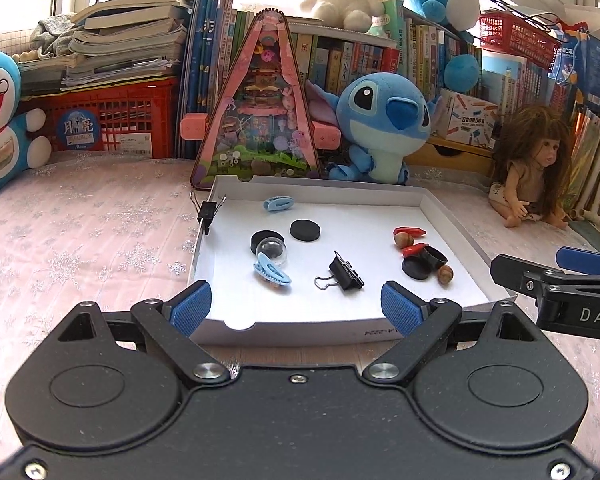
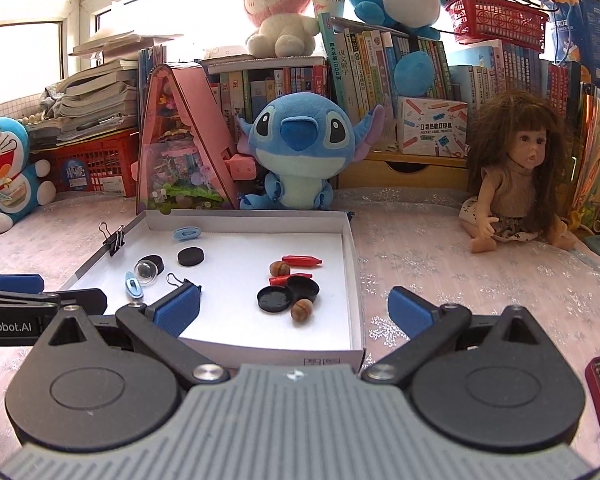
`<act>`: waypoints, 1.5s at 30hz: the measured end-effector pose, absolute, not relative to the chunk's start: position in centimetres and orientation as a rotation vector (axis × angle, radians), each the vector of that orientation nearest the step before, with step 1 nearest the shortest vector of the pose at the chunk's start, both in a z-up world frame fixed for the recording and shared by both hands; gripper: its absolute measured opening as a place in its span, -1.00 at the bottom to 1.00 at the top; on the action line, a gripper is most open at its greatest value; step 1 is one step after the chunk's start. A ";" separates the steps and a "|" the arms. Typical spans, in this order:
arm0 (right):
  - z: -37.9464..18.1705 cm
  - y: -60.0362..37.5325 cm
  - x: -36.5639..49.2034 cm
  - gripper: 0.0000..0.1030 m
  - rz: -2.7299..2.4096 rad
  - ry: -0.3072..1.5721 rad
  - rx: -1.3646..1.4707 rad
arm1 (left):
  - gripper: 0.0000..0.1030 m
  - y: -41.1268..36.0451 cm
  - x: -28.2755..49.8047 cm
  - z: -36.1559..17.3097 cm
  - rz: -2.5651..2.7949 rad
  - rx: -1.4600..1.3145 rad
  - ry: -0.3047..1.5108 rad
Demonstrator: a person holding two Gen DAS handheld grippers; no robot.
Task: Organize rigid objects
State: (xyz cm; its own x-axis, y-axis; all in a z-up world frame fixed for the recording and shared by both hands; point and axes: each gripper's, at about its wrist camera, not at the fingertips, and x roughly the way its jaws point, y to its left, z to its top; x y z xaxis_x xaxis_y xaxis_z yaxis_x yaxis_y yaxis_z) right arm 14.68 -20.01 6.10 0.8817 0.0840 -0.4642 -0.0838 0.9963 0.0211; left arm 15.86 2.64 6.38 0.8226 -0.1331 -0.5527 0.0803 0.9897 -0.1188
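Left gripper (image 1: 296, 306): fingers spread wide, holding nothing. Both blue pads (image 1: 191, 307) sit at the near rim of the white box lid (image 1: 380, 204).

Right gripper (image 2: 296, 312): fingers likewise spread and empty. Its left pad overlaps the lid's near edge; its right pad lies outside the lid, over the pink cloth (image 2: 460, 264).

Contents, located from the left gripper's fingers:
- Black binder clip (image 1: 346, 271): just ahead, between the pads, nearer the right one. Long axis runs diagonally; wire handles point toward the near left.
- Light blue hair clip (image 1: 272, 273): ahead of the left pad, long axis diagonal, from far left to near right, touching the clear dome (image 1: 271, 252).
- Black disc (image 1: 305, 229): lies flat, farther ahead, near centre.
- Second blue hair clip (image 1: 278, 203): near the far wall, long axis roughly crosswise.
- Red crayon-like piece (image 1: 409, 232): ahead and right of the right pad, crosswise, tip pointing right. An acorn (image 1: 404, 240) touches it.
- Open black cap (image 1: 434, 258) and black lid disc (image 1: 417, 270): side by side, a second acorn (image 1: 445, 273) beside them.

A second binder clip (image 1: 209, 211) grips the lid's left wall.
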 end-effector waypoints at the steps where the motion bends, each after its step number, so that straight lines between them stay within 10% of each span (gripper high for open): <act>1: 6.0 -20.1 14.5 1.00 0.086 0.483 0.003 | 0.77 2.6 15.7 6.3 -0.114 -0.092 0.594; 45: -0.8 -19.7 15.5 1.00 0.047 0.652 -0.008 | 0.85 1.2 16.4 0.0 -0.001 -0.016 0.681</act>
State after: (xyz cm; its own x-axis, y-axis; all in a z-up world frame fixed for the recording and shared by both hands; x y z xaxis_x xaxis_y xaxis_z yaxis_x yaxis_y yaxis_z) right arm 15.50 -19.70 -0.84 0.7938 0.0412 -0.6068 -0.0461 0.9989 0.0076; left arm 16.39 1.21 0.04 0.7770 -0.0062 -0.6295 -0.0041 0.9999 -0.0149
